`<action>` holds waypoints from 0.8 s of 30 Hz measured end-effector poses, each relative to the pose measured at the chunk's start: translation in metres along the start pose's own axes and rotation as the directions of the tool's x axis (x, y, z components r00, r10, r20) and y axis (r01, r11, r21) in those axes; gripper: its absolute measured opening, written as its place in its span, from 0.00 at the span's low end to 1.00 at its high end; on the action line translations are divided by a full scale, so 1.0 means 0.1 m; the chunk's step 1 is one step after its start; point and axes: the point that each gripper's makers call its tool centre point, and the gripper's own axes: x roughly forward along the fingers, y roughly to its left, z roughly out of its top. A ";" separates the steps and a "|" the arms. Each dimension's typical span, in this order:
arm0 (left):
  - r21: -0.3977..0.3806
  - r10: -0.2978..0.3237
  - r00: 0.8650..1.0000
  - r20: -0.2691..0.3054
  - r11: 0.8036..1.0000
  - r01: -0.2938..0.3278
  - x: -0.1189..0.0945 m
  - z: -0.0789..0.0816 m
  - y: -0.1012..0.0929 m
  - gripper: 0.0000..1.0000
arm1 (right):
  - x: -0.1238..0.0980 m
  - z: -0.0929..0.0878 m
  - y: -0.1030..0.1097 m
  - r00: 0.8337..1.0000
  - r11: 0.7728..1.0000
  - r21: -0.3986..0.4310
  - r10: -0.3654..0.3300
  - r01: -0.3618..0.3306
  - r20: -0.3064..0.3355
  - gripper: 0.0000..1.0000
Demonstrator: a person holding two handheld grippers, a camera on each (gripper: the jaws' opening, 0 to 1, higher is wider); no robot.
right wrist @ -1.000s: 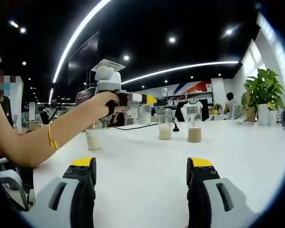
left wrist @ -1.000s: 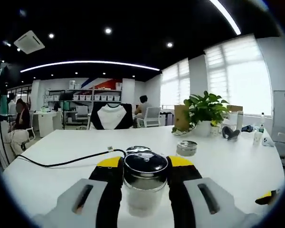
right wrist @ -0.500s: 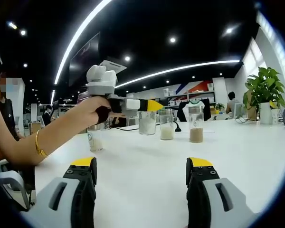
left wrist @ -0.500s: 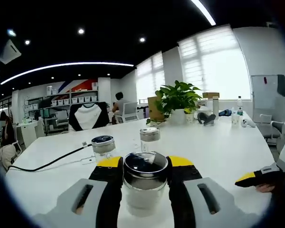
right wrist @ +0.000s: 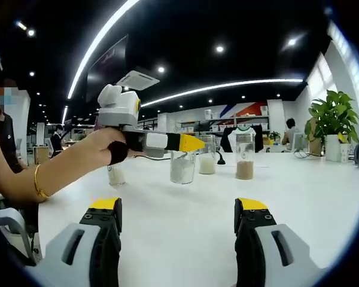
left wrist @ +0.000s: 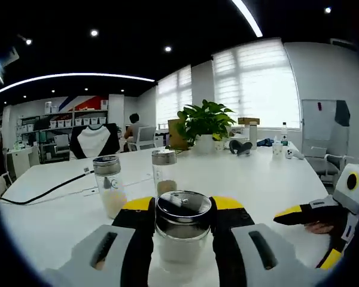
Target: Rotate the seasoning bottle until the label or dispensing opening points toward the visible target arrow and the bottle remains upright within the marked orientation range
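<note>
White tabletop [left wrist: 275, 185] runs back through an open office toward bright blinds and a potted plant [left wrist: 204, 122]. In the left gripper view, the left gripper [left wrist: 182, 218] has its yellow-tipped jaws clenched on the seasoning bottle [left wrist: 182, 233], which stands upright between them, its shiny dark lid facing the camera and pale contents below. Just beyond stand two more jars [left wrist: 109, 185], one with brownish fill, and a black cable [left wrist: 42, 194] trails off to the side. In the right gripper view, the right gripper [right wrist: 178, 212] hangs over bare table, jaws released and wide apart. A hand [right wrist: 102, 146] holds the left gripper there; the bottle's label direction is, perhaps, unreadable from here.
</note>
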 end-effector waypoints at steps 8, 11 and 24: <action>-0.016 -0.096 0.995 0.040 0.995 0.096 -0.01 0.05 -0.17 0.38 | 0.01 0.02 -0.02 1.000 1.000 0.000 -0.010 0.010 0.008 0.77; 0.001 -0.115 0.993 0.034 0.993 0.115 -0.02 0.04 -0.22 0.38 | 0.00 0.01 -0.02 1.000 1.000 -0.002 -0.014 0.014 0.007 0.77; 0.030 -0.423 0.905 0.046 0.906 0.422 -0.05 0.05 -0.89 0.38 | 0.00 -0.01 0.02 1.000 1.000 -0.018 0.004 -0.004 -0.005 0.74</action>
